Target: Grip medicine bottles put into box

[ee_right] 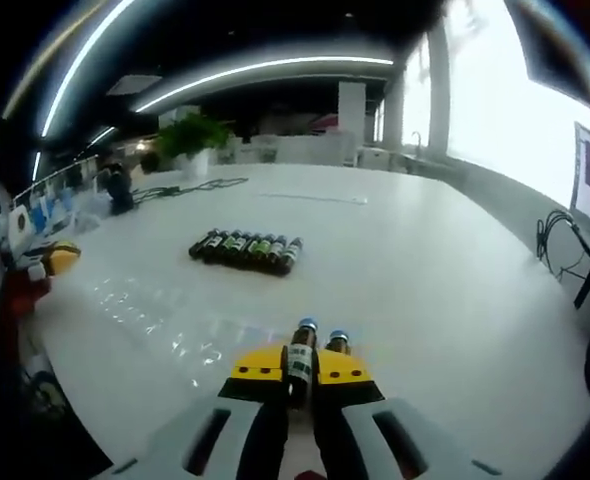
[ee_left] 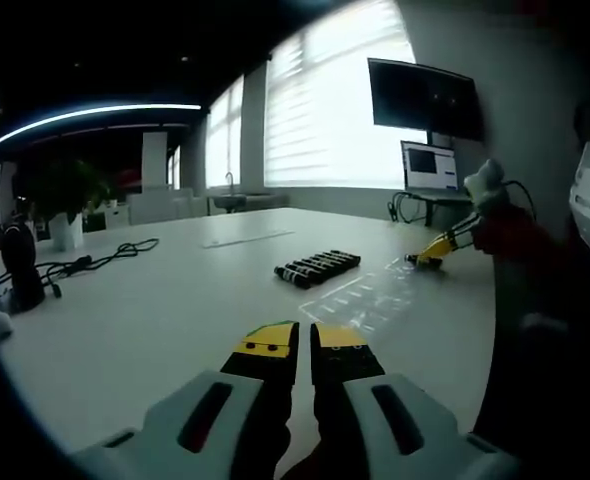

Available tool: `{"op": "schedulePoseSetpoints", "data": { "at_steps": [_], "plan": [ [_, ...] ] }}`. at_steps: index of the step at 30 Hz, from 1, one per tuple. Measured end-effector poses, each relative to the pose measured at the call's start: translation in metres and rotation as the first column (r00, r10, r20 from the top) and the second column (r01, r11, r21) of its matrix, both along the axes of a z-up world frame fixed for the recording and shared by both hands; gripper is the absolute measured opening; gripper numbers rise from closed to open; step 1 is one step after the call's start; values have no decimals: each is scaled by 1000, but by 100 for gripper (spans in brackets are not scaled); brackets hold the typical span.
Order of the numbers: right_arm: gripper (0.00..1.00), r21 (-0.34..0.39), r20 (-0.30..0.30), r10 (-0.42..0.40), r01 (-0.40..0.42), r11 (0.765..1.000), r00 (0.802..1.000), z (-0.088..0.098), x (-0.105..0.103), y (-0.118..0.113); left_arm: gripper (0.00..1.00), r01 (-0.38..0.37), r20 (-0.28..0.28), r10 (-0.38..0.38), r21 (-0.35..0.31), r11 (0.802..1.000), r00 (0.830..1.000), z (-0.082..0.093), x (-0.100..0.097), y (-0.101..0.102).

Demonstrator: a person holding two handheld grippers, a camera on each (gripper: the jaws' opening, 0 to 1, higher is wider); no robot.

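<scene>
Above the white table (ee_right: 445, 280), right jaws grasp a medicine bottle (ee_right: 299, 362) (left jaws clenched, nothing between).

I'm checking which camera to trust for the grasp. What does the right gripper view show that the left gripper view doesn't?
Right gripper view: the right gripper shut on a small bottle, with a second bottle just beyond it on the table.
Left gripper view: the left gripper with jaws together and nothing between them, plus a wall screen.
Both: the row of bottles lying on the white table.
</scene>
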State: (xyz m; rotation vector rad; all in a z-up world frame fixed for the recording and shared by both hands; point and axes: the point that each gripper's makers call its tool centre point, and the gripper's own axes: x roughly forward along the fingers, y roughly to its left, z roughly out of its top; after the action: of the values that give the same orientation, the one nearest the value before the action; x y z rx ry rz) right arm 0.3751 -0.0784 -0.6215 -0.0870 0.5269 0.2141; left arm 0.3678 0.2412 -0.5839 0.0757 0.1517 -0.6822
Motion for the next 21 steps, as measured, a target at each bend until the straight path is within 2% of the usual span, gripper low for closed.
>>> {"op": "schedulePoseSetpoints", "data": {
  "at_steps": [5, 13, 21],
  "plan": [
    [3, 0, -17, 1, -1, 1000, 1000, -5, 0, 2, 0, 1, -2, -1, 2, 1000, 1000, -1, 0, 0],
    [3, 14, 0, -13, 13, 1000, 1000, -5, 1, 0, 0, 1, -6, -1, 4, 1000, 1000, -2, 1, 1],
    [3, -14, 21, -21, 22, 1000, 1000, -5, 1, 2, 0, 4, -9, -4, 3, 1000, 1000, -3, 1, 0]
  ]
}}
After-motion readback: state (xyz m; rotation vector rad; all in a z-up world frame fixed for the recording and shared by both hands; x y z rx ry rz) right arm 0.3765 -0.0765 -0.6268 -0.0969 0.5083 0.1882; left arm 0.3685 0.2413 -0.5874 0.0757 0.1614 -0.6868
